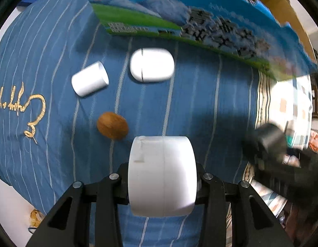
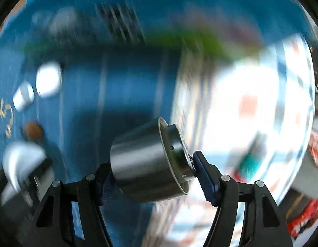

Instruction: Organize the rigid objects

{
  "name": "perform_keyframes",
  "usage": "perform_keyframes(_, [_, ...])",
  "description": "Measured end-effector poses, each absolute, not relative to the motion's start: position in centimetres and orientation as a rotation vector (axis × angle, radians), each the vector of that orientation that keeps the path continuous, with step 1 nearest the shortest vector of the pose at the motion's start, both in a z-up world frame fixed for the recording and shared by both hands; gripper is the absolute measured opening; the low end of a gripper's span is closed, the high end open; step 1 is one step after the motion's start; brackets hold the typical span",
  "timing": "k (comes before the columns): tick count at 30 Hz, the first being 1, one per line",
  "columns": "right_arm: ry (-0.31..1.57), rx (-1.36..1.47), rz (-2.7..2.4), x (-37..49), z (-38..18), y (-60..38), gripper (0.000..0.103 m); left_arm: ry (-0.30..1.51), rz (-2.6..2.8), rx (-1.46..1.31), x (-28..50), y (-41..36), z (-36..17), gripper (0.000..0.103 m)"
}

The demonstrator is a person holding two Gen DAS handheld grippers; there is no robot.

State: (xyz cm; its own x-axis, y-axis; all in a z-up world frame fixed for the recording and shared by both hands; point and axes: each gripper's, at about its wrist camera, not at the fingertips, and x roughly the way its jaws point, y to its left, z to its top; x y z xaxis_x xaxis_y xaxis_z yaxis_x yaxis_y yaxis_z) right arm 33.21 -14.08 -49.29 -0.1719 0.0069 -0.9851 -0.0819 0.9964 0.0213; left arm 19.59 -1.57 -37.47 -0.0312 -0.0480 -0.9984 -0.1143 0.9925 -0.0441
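The left tongs [image 1: 162,177] pinch a white roll [image 1: 162,176] above the blue cloth [image 1: 200,103]. The right tongs [image 2: 151,164] stand half open around a steel cup [image 2: 146,162], seemingly touching both pads. A white tube [image 1: 89,79], case [image 1: 151,64] and nut [image 1: 112,125] lie beside the box [image 1: 200,16], seemingly unsorted.

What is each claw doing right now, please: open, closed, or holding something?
Left claw: closed on a white roll.
Right claw: closed on a metal cylinder.
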Motion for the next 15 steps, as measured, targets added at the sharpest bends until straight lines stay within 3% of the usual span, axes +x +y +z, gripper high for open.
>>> perform_keyframes(8, [1.83, 0.139, -0.021, 27.6, -51.6, -18.9, 0.069, 1.679, -0.002, -0.095, 16.4, -4.9, -39.9, 0.036])
perform_keyframes(15, [1.822, 0.108, -0.056, 27.9, -52.9, -19.0, 0.067, 1.697, -0.022, -0.064, 15.8, -5.8, -41.1, 0.036])
